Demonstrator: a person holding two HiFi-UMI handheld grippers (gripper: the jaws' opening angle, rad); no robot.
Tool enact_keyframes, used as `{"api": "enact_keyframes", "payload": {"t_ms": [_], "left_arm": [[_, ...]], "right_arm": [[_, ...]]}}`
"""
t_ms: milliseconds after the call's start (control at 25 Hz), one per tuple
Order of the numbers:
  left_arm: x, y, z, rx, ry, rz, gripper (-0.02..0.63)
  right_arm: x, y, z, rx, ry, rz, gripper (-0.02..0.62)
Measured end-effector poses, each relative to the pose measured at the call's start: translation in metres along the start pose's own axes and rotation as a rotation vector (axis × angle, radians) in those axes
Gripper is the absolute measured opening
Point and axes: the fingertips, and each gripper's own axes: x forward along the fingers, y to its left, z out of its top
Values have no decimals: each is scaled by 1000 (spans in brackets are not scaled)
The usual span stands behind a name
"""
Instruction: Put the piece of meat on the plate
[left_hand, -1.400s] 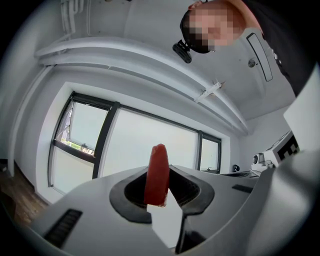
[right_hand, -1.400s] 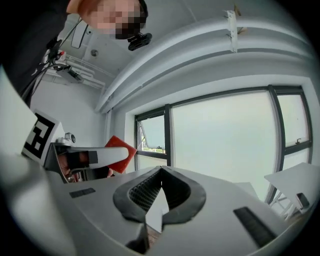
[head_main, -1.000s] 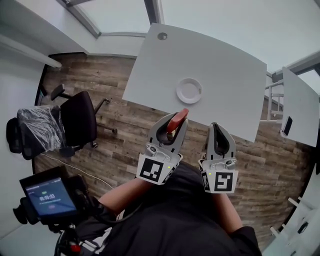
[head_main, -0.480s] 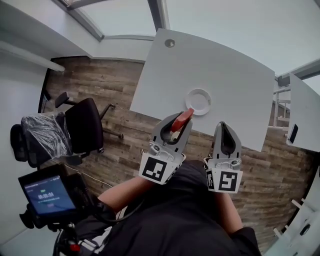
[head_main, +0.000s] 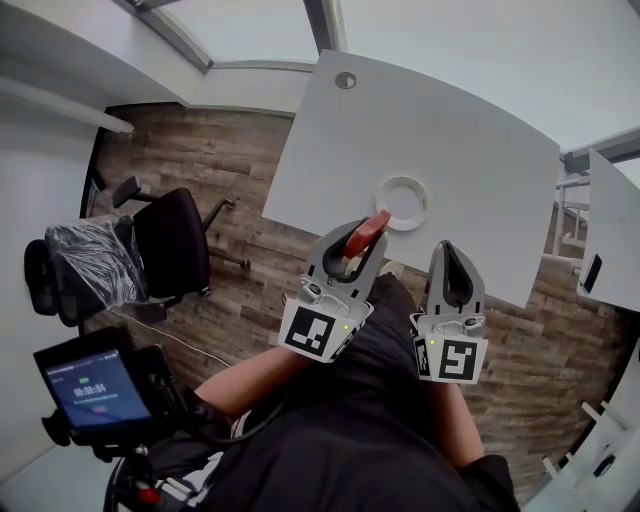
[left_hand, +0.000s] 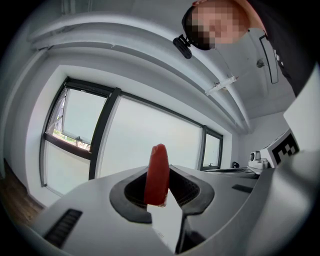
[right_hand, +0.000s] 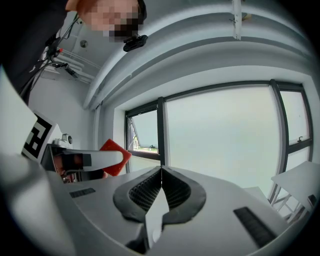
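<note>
A red piece of meat (head_main: 370, 233) is clamped between the jaws of my left gripper (head_main: 362, 238), held in the air just in front of the white table's near edge. In the left gripper view the meat (left_hand: 157, 175) stands upright between the jaws. The white round plate (head_main: 404, 202) lies on the white table (head_main: 470, 140), just beyond the meat. My right gripper (head_main: 448, 256) is level beside the left one, its jaws shut with nothing between them (right_hand: 161, 172). The meat (right_hand: 114, 156) also shows at the left of the right gripper view.
A black office chair (head_main: 165, 245) and a second wrapped chair (head_main: 80, 265) stand on the wooden floor at the left. A screen on a stand (head_main: 85, 392) is at the lower left. Another white table (head_main: 610, 225) is at the right.
Both grippers have moved forward toward the table's near edge, the meat now close to the plate. In the last half second they barely moved.
</note>
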Motion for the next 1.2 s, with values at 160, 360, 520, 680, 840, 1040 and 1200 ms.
{"api": "enact_keyframes", "payload": {"t_ms": [160, 360, 520, 680, 840, 1040, 1200], "left_arm": [[14, 7, -10, -25, 31, 19, 97], [33, 8, -23, -29, 75, 25, 97], [48, 9, -39, -25, 94, 14, 97], [68, 25, -65, -11, 150, 31, 97], [80, 24, -86, 11, 199, 20, 97], [101, 27, -127, 2, 260, 32, 97], [101, 29, -142, 3, 303, 44, 97]], "right_arm": [[12, -5, 1, -1, 1, 34, 8], [23, -26, 5, -7, 2, 46, 8], [29, -34, 10, -15, -9, 40, 8], [39, -33, 5, -6, 0, 47, 8], [44, -38, 4, -10, -7, 53, 8], [62, -63, -6, -33, -13, 13, 8], [67, -62, -11, -21, 3, 34, 8]]}}
